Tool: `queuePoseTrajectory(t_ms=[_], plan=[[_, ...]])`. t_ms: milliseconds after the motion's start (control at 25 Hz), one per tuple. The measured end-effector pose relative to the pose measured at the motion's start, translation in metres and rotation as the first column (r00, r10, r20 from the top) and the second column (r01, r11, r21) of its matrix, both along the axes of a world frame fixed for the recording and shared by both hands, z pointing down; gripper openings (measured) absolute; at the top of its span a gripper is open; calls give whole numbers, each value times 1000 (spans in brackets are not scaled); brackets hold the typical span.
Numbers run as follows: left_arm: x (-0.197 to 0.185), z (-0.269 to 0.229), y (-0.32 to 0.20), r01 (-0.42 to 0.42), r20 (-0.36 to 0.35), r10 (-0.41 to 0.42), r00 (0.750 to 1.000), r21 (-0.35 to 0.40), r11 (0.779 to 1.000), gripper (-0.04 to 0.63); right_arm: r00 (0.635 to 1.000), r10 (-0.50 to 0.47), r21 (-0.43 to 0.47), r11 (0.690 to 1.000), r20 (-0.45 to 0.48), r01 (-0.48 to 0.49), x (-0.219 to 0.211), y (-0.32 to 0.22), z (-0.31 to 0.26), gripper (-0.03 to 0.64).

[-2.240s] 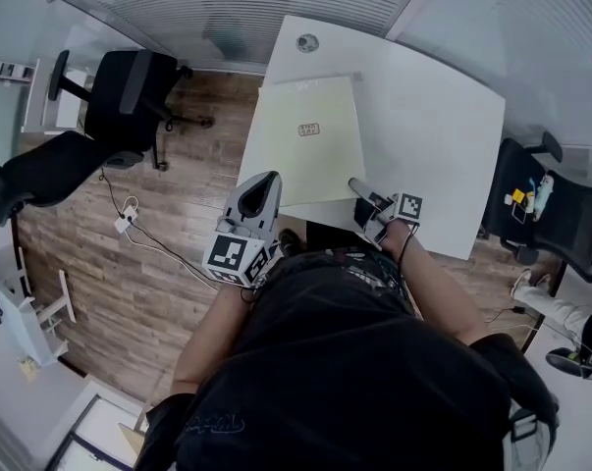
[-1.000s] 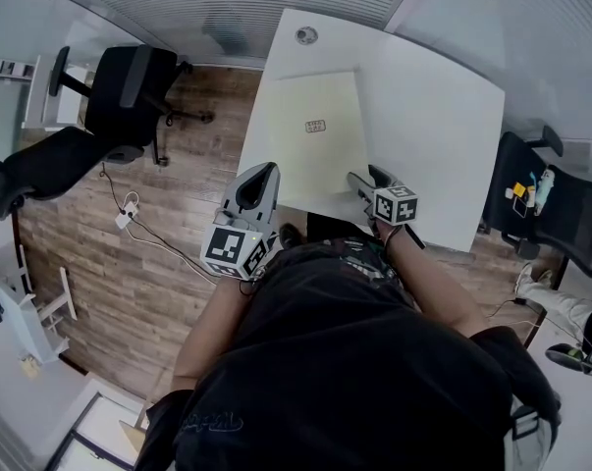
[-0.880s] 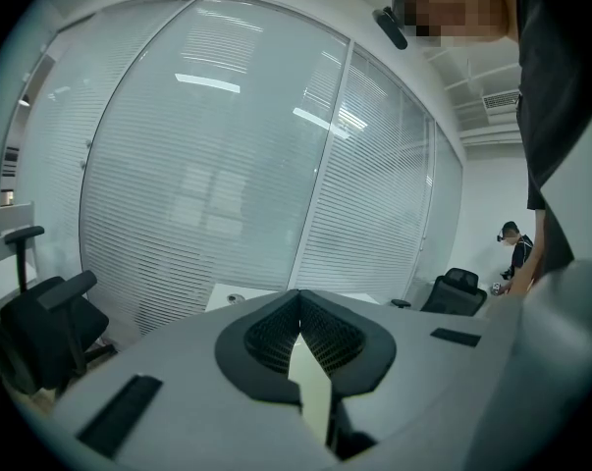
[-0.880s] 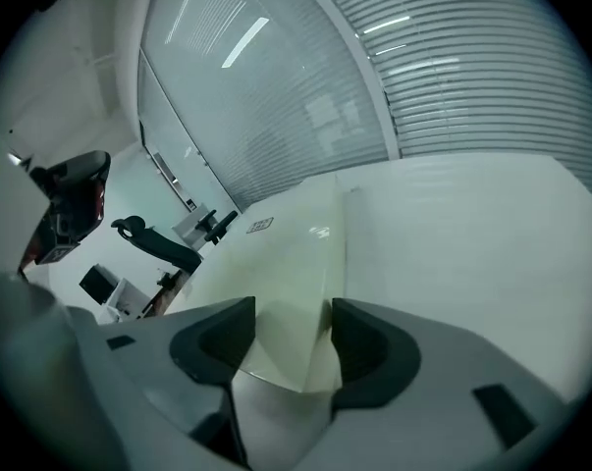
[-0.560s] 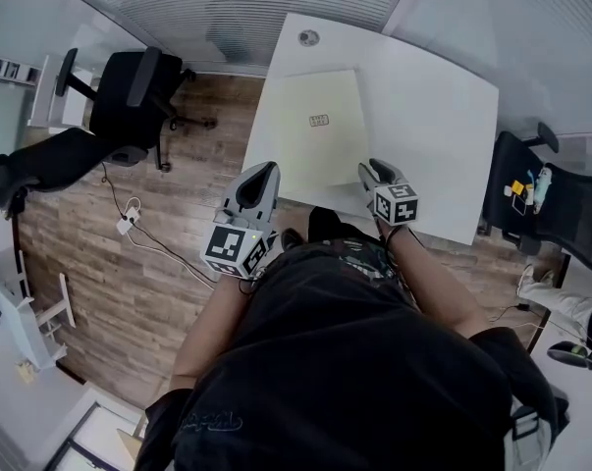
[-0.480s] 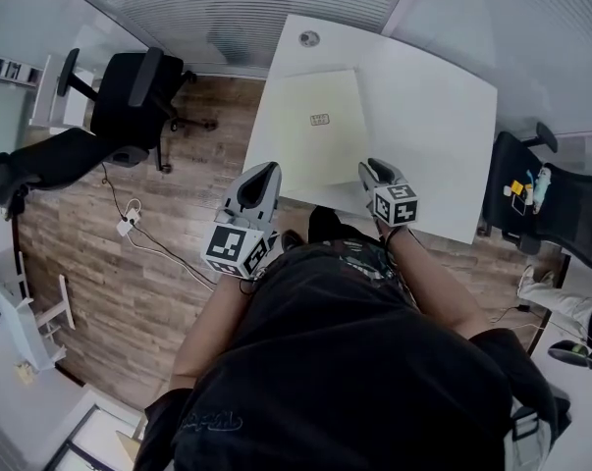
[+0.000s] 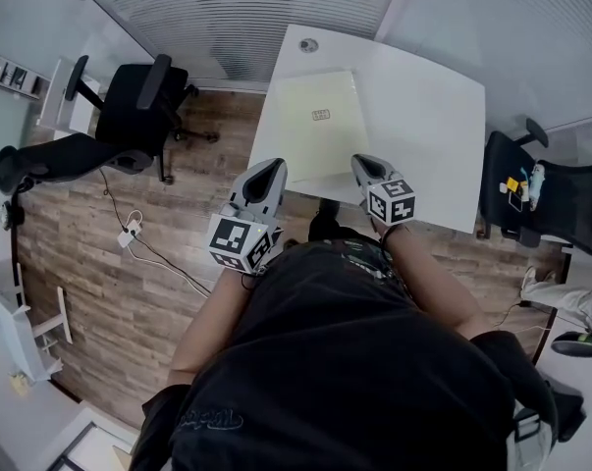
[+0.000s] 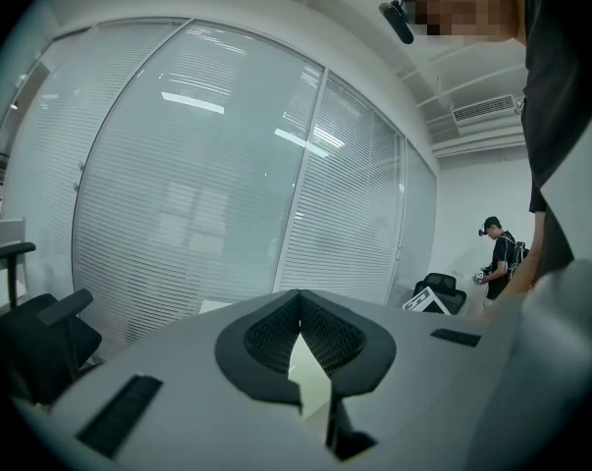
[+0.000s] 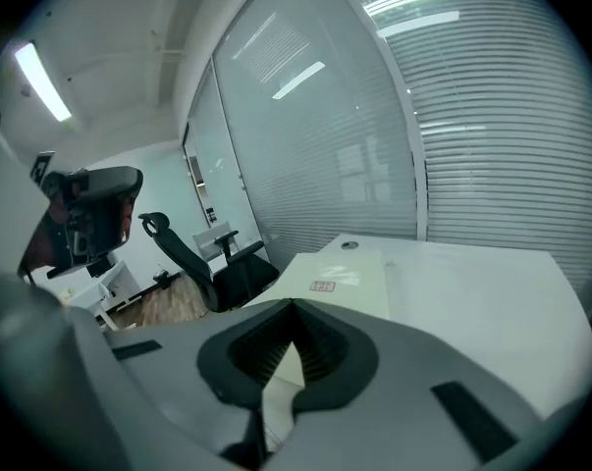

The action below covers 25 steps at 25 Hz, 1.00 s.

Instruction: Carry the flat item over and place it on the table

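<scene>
The sheet (image 7: 318, 126) lies flat on the table (image 7: 428, 116), just ahead of both tongs and touching neither, so the placing looks done. The right tongs (image 7: 362, 162) have just been closing and stand together on nothing. The left tongs (image 7: 271, 168) are likewise together and empty, so the next move probably calls only for drawing both clear.

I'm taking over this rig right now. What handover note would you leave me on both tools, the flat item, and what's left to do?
Left tool: shut, empty, off the table's near edge.
Right tool: jaws have just closed, nothing between them; clear of the item.
Flat board: lies flat on the white table, toward its left side in the head view, touched by neither tool.
Done: board placed and released.
Left: nothing obvious; probably just back away.
</scene>
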<state>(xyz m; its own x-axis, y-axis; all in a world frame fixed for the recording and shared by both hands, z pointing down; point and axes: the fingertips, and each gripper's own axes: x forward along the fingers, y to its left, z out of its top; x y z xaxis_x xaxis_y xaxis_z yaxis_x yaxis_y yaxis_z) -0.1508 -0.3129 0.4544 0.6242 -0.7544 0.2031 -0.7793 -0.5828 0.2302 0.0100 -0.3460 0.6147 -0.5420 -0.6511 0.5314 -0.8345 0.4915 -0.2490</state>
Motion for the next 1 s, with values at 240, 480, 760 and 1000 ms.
queuePoseTrajectory(t_ms=[240, 480, 760, 1000], plan=[[-10, -8, 30, -18, 9, 18, 1000, 22, 1000, 14, 1000, -16, 88, 996, 12, 15, -18, 22, -36, 21], [-18, -9, 67, -57, 2, 57, 998, 10, 998, 14, 998, -2, 105, 994, 57, -4, -28, 57, -57, 21], [-36, -17, 89, -25, -10, 26, 1000, 19, 1000, 14, 997, 10, 96, 995, 71, -17, -16, 90, -74, 21], [-34, -18, 102, 1, 1, -1, 1000, 42, 999, 14, 996, -2, 108, 994, 90, -8, -3, 105, -91, 21]])
